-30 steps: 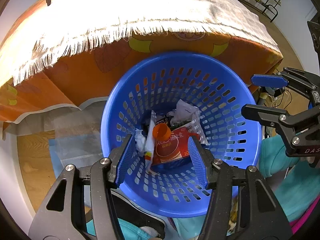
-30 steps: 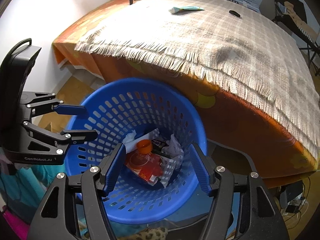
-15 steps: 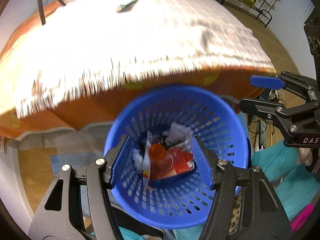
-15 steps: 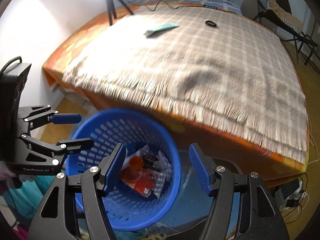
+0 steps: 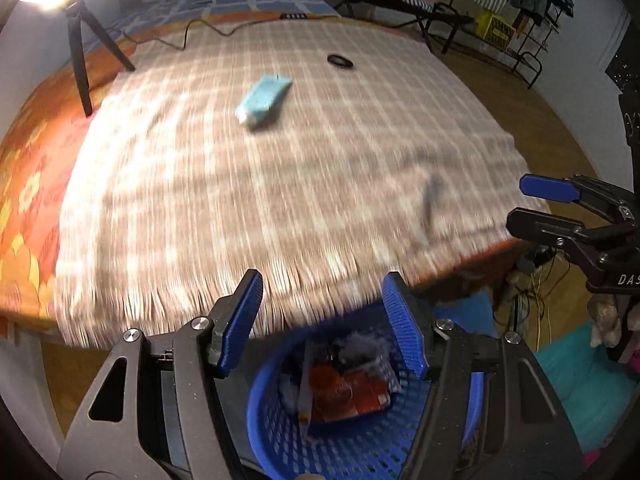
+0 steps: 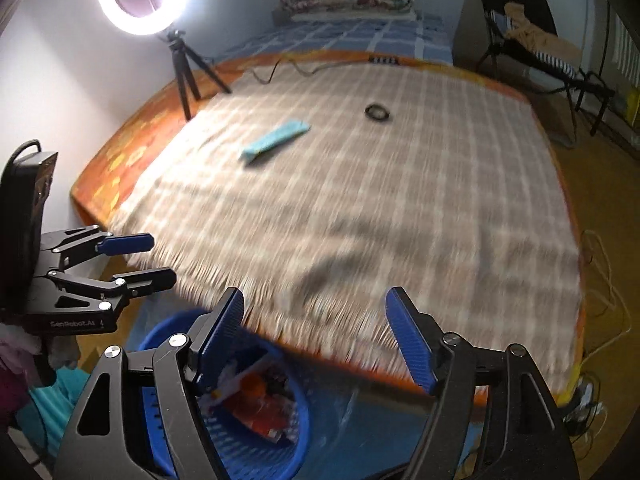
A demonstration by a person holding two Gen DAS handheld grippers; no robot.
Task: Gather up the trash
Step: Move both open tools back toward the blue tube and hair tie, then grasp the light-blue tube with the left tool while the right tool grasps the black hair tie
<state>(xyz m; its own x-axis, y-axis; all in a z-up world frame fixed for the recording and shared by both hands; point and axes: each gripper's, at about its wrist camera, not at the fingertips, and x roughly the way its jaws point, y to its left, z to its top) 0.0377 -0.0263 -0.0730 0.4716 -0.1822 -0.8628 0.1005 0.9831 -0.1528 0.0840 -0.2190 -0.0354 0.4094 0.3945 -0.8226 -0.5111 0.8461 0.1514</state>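
A blue plastic basket (image 5: 280,436) stands on the floor at the bed's near edge, holding an orange packet (image 5: 352,394) and white scraps; it also shows in the right wrist view (image 6: 300,420). A light blue wrapper (image 5: 264,100) lies on the checked blanket (image 5: 280,184), also seen in the right wrist view (image 6: 276,140). My left gripper (image 5: 322,322) is open and empty above the basket's far rim. My right gripper (image 6: 316,336) is open and empty over the blanket's fringe. Each gripper shows at the side of the other's view.
A black ring (image 6: 377,112) lies on the blanket beyond the wrapper. A ring light on a tripod (image 6: 184,68) stands at the bed's far left. A cable (image 6: 296,70) runs across the far end. Chairs and racks (image 5: 500,28) stand to the right.
Both grippers have risen and tilted up from the basket toward the bed top. The basket has dropped to the bottom of both views, and the wrapper and ring have come into full view.
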